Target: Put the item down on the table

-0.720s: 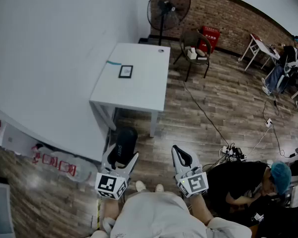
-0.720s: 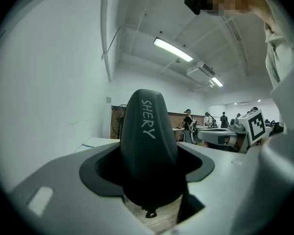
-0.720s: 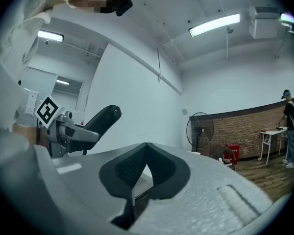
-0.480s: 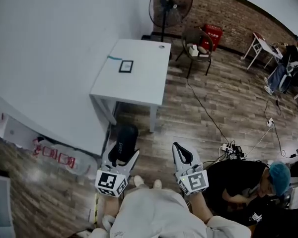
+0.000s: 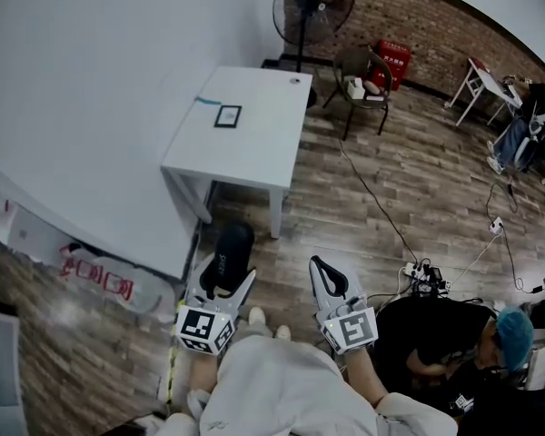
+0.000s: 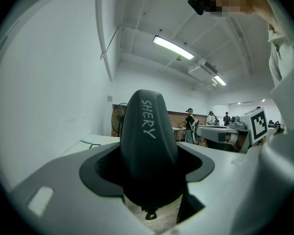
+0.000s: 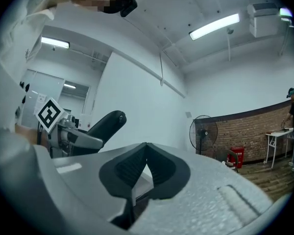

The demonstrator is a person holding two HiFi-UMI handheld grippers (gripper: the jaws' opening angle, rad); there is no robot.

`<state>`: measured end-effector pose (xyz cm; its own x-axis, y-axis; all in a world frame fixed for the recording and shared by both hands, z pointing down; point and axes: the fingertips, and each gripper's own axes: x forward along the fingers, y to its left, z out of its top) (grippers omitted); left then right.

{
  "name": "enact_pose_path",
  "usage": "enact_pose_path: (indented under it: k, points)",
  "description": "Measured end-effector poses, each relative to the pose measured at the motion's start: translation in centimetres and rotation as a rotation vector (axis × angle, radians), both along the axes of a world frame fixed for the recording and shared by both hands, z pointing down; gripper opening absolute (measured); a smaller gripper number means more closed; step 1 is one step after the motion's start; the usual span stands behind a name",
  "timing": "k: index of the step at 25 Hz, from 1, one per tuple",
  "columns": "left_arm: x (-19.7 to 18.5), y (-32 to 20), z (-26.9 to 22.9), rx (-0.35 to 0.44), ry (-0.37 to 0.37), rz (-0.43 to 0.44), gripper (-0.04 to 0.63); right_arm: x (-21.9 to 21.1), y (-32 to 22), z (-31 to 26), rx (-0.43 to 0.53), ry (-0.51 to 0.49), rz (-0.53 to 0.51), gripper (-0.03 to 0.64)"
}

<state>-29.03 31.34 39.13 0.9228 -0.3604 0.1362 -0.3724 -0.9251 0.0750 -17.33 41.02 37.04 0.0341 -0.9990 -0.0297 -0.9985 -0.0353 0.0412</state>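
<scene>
smooth, matte black plastic or rubber makes up the item (image 6: 147,131), a long rounded shape with a domed tip and pale lettering down its face. the left claw (image 5: 223,284) is clamped on its lower end, the pale grey fingers pressed against both sides, so the item stands out forward beyond the fingertips. it hangs over the floor (image 5: 372,198), short of the desk (image 5: 254,143) and not touching it.

the desk is flat, white and rectangular on thin white legs, and a small dark-framed square (image 5: 227,116) lies on its top. the floor is brown wood plank with a worn grain. behind the desk stand a round wire-caged fan (image 5: 313,7) and a dark chair (image 5: 363,75) against a rough brick wall (image 5: 418,16).

the right claw (image 5: 331,284) is closed with nothing in it; its black ribbed pads (image 7: 130,168) meet along one line. its pale shell has a grainy surface.

both claws are held out in front of the person's body, side by side and a little apart, pointing forward toward the desk and tipped upward. a marker cube (image 5: 203,331) sits at the back of each.
</scene>
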Motion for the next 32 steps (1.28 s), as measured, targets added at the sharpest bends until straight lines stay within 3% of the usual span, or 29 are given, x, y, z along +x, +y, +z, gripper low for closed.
enact_pose_path:
  k: [13, 32]
  points:
    - [5.1, -4.5, 1.1, 0.019, -0.007, 0.006, 0.341, 4.2, -4.6, 1.7, -0.042, -0.004, 0.011, 0.005]
    - [14.6, -18.7, 3.0, -0.022, -0.052, 0.043, 0.341, 12.7, -19.1, 3.3, -0.118, -0.025, 0.028, 0.005]
